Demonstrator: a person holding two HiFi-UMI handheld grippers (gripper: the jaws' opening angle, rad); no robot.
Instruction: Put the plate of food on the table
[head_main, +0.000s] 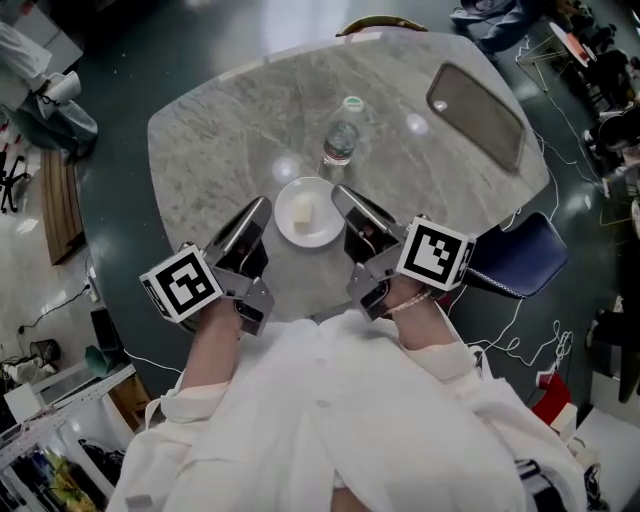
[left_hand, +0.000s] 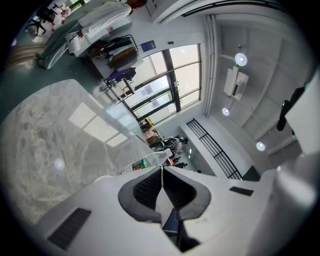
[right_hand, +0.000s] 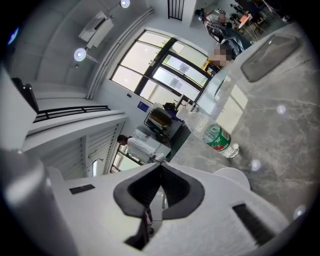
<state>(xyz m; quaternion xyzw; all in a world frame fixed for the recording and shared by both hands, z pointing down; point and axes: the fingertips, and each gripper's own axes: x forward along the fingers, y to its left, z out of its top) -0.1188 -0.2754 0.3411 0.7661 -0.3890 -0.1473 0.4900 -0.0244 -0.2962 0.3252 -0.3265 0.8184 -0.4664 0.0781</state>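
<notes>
A small white plate (head_main: 292, 233) with a pale piece of food (head_main: 303, 211) rests on the marble table (head_main: 220, 150), near its front edge. My left gripper (head_main: 263, 206) sits just left of the plate, shut, with nothing between its jaws. My right gripper (head_main: 338, 192) sits just right of the plate, also shut and empty. In the left gripper view the left gripper (left_hand: 161, 170) has its pads pressed together, with the plate rim (left_hand: 103, 178) low on the left. The right gripper (right_hand: 161, 166) shows the same, with the plate (right_hand: 231, 176) to its right.
A clear water bottle (head_main: 341, 140) with a green label stands just behind the plate; the bottle (right_hand: 214, 133) also shows in the right gripper view. A dark grey tray (head_main: 478, 112) lies at the table's far right. A blue chair (head_main: 520, 258) stands at the right edge.
</notes>
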